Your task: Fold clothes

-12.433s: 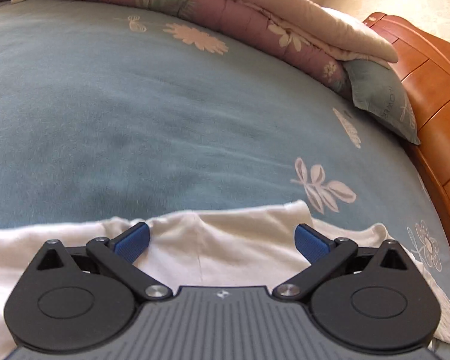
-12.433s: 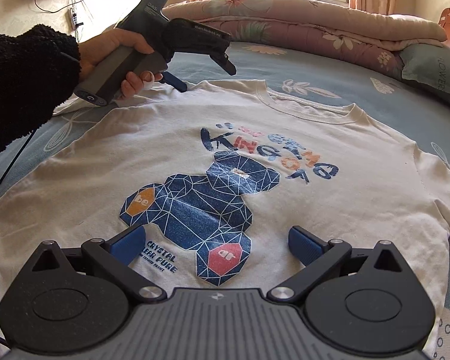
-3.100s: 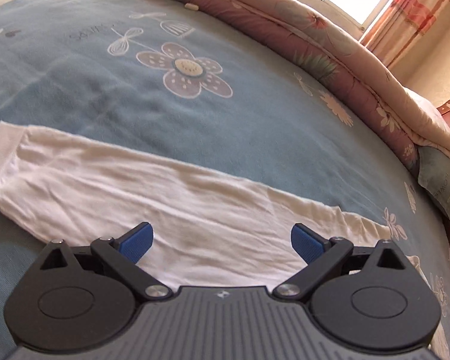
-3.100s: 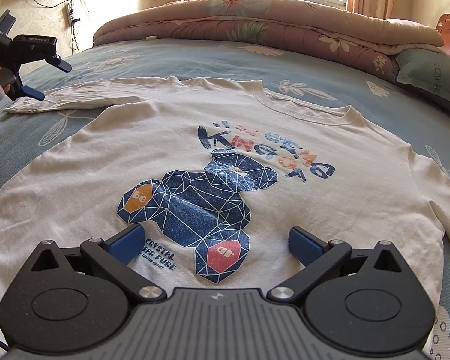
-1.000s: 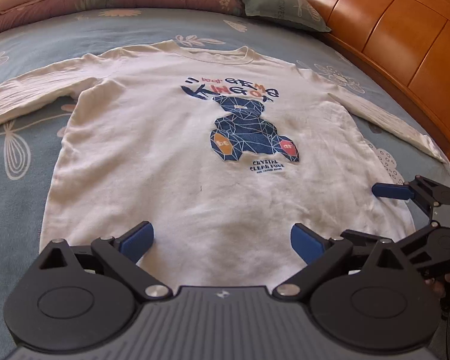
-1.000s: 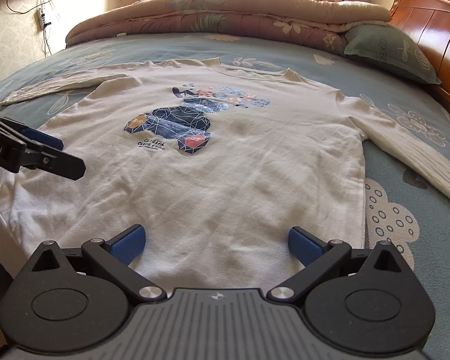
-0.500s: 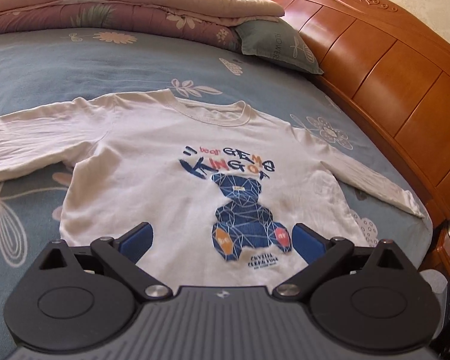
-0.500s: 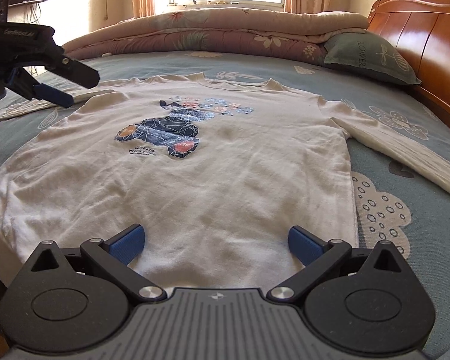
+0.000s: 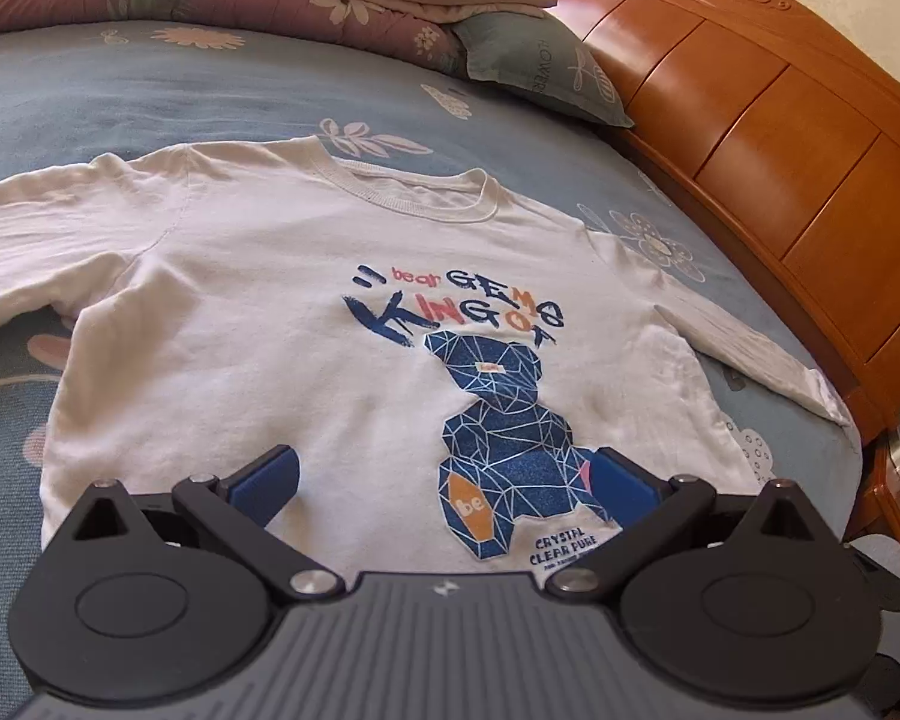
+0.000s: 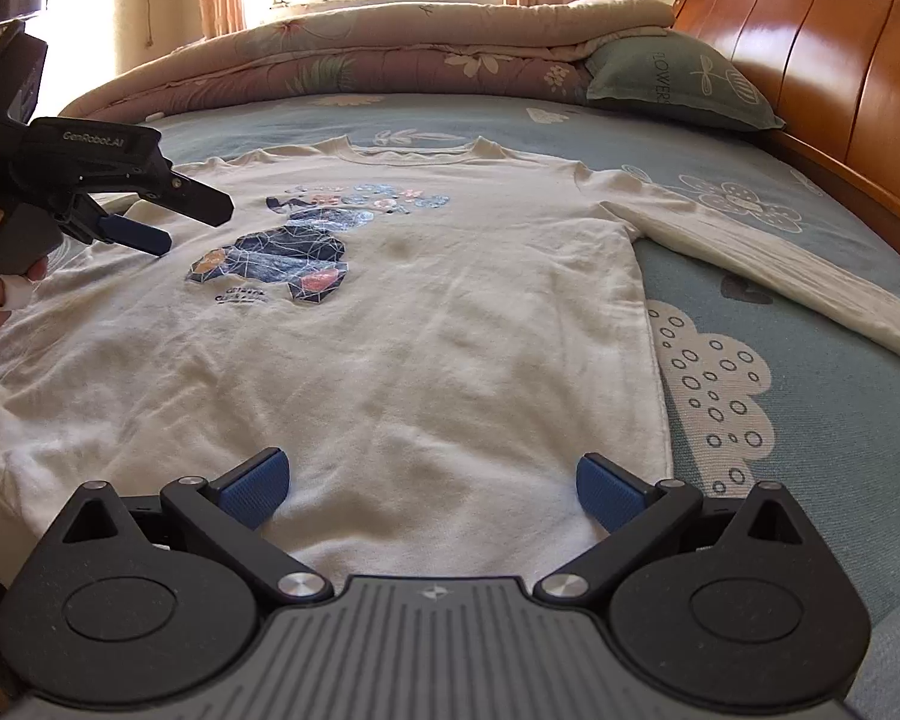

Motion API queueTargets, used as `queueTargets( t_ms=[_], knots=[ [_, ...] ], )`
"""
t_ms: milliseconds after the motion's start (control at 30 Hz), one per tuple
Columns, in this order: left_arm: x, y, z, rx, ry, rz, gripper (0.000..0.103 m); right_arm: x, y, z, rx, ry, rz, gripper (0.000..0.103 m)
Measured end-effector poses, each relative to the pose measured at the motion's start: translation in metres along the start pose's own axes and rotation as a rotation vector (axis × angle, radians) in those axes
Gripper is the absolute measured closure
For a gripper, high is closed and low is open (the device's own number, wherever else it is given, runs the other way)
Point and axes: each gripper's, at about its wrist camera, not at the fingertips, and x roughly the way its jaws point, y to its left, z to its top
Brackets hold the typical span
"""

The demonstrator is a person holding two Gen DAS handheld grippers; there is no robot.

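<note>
Left hand-held gripper (image 9: pixel 441 480) hovers low in its own frame, jaws spread wide, nothing between them, blue pads either side of the bear print on the white long-sleeve shirt (image 9: pixel 306 312). Right hand-held gripper (image 10: pixel 431 489) also spread and empty, sitting at the bottom centre of its frame right over the shirt's hem. Shirt lies flat, print up, on the blue floral bed (image 10: pixel 720 396); long axis runs from hem at bottom of frame up to the collar (image 9: pixel 417 198) in the upper middle, so both tools look along it from the hem end. Sleeves stick out sideways: one goes off the left edge of the left wrist view, the other sleeve (image 10: pixel 780 264) stretches to the right edge of the right wrist view, toward the wooden headboard (image 10: pixel 840 60). In the right wrist view the left tool shows at upper left, above the shirt's left side beside the print. Right tool looks nearer the hem and that outstretched sleeve; left tool nearer the chest and left shoulder. Folding not started, judging by the flat layout. Folded quilt (image 10: pixel 390 54) and pillow (image 10: pixel 678 81) sit beyond the collar, well apart.
</note>
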Motion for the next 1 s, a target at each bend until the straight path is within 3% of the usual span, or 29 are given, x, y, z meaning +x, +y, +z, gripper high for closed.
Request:
queueTargets(
  t_ms=[133,233,333,433,633,733,900,1000],
  knots=[
    [-0.009,0.001,0.006,-0.024,-0.024,0.022,0.001,-0.007,0.011,0.011,-0.103,-0.027,0.001,0.000],
    [-0.010,-0.003,0.007,-0.013,-0.016,0.044,0.001,-0.004,0.025,0.022,-0.155,-0.037,0.069,0.000],
    [-0.011,-0.010,0.006,0.030,-0.014,0.061,0.001,0.000,0.043,0.027,-0.199,-0.011,0.164,0.000],
    [-0.014,-0.014,0.004,0.069,-0.013,0.075,0.001,0.004,0.057,0.020,-0.285,0.058,0.200,0.000],
    [-0.025,-0.010,0.007,0.105,-0.015,0.118,0.001,-0.006,0.037,0.016,-0.223,0.130,0.223,0.000],
    [-0.040,-0.004,0.013,0.107,-0.032,0.087,0.001,-0.009,0.040,0.029,-0.226,0.099,0.233,0.000],
    [-0.069,0.029,0.030,-0.032,-0.075,-0.073,0.001,0.014,0.065,0.071,-0.286,0.058,0.245,0.000],
    [-0.087,0.049,0.037,-0.110,-0.124,-0.107,0.001,0.038,0.087,0.102,-0.345,0.034,0.242,0.000]
  ],
)
